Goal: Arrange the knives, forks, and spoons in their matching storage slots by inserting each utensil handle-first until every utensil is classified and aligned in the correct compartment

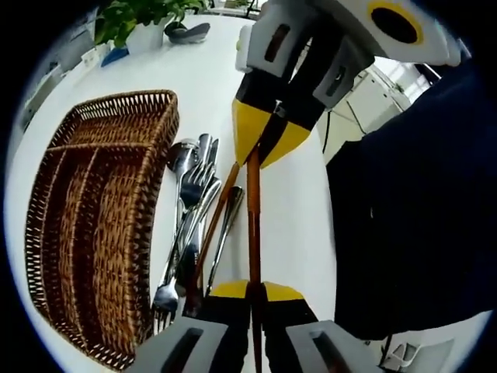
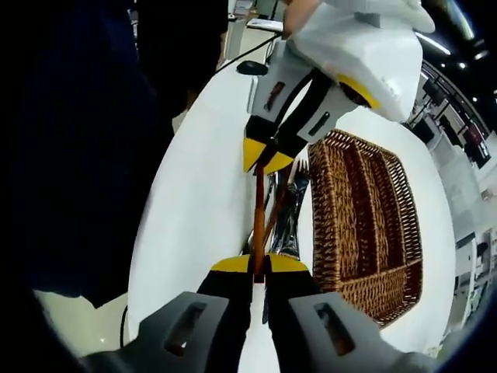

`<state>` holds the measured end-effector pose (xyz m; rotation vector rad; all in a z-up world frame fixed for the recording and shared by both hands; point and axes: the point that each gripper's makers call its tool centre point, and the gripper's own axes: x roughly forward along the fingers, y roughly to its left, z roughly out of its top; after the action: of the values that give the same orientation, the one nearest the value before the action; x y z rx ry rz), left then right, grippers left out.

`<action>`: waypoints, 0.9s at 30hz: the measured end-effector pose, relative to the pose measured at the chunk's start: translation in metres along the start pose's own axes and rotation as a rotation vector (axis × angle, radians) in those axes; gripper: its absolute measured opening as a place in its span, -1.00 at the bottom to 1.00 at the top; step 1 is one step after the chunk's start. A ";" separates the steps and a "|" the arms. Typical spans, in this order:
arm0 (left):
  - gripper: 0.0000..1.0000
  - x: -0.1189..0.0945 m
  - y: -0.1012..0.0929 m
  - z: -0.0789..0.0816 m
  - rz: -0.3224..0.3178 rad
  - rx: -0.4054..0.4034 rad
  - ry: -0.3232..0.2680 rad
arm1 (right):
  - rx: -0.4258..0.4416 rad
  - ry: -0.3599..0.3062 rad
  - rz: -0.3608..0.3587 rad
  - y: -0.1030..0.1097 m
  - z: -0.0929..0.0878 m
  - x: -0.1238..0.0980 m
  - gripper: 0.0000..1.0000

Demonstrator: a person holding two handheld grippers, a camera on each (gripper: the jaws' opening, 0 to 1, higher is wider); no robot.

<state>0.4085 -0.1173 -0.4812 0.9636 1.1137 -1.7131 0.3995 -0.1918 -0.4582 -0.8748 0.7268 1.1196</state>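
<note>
White tabletop stretches under both grippers, with a potted plant at its far end and a person's dark clothing along one edge. On the table lies a wicker basket, split by woven walls into long slots and a short cross slot at one end; the slots that show hold nothing. Just beside the basket sits a loose pile of cutlery: metal spoons and forks overlapping each other, plus a wooden-handled piece lying slantwise across them. Above the pile, a thin wooden handle runs straight between the 2 grippers. In the left gripper view, the left gripper has its yellow-tipped jaws closed tight on one end of that handle, and the right gripper pinches the other end from across the table. The right gripper view shows the same handle clamped at both ends, the basket lying to one side.
</note>
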 end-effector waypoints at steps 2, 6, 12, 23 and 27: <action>-0.93 -0.002 0.003 0.001 0.018 0.000 -0.011 | 0.001 -0.004 -0.011 -0.002 0.001 -0.001 -0.90; -0.93 -0.002 0.009 0.003 0.041 -0.019 -0.044 | 0.044 -0.012 -0.054 -0.010 -0.002 0.000 -0.88; -0.94 -0.005 0.012 0.007 0.037 -0.069 -0.099 | 0.156 -0.086 -0.150 -0.028 0.005 -0.007 -0.59; -0.93 -0.016 0.028 0.022 0.073 -0.253 -0.236 | 0.492 -0.222 -0.418 -0.070 0.000 -0.047 -0.38; -0.93 -0.023 0.031 0.029 0.083 -0.344 -0.304 | 0.662 -0.303 -0.471 -0.076 -0.004 -0.055 -0.37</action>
<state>0.4405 -0.1463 -0.4598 0.5093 1.1012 -1.4791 0.4568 -0.2345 -0.3969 -0.2732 0.5441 0.5130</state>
